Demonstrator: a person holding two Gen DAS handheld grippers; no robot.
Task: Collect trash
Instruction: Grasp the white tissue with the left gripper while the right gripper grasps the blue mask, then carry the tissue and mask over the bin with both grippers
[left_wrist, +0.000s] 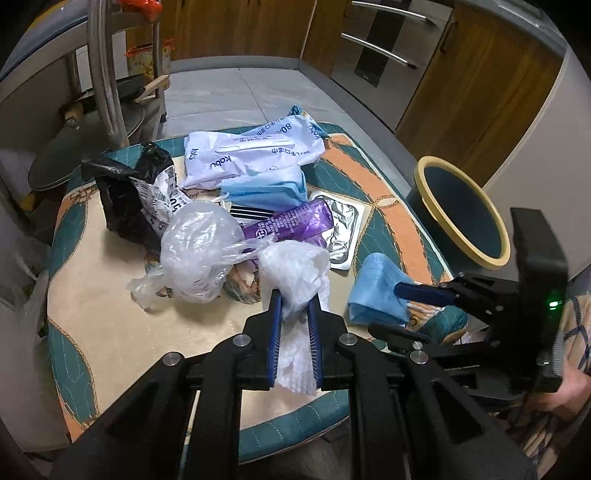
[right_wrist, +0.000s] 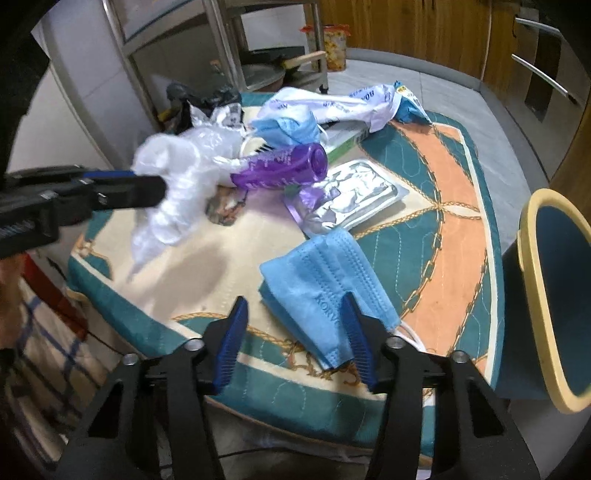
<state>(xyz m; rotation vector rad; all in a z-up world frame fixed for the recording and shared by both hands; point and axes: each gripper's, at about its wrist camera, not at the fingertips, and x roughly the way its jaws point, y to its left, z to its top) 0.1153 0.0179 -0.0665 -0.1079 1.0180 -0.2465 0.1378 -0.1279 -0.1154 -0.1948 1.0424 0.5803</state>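
Left wrist view shows the left gripper (left_wrist: 295, 301) nearly closed, its blue pads pinching a crumpled white tissue (left_wrist: 295, 269) that trails back between the fingers. In the right wrist view that tissue hangs from the fingers, off the table (right_wrist: 454, 236), so one piece of trash is in hand. The right gripper (right_wrist: 295, 317) stands about half open over a folded blue mask (right_wrist: 325, 284) at the near right of the table. One pad lies on the mask's near part and the other stands left of it, clear of the fabric, so nothing is held there yet.

Farther back lies the rest of the heap: a clear bag (left_wrist: 199, 247), a purple tube (right_wrist: 280, 166), a foil pouch (right_wrist: 354, 199), a second blue mask (left_wrist: 266, 188), a white wipes pack (left_wrist: 251, 155) and a black bag (left_wrist: 125, 192). The bin (right_wrist: 554, 295), yellow-rimmed, stands off the right edge of the table, its mouth tilted toward the cameras.

By my reading, the step is picking up two pieces at once. Next, the right jaws need to straddle the mask and close on it; then both hands must travel right, over the bin's rim, and release. The limp tissue could snag on the neighbouring clear bag.
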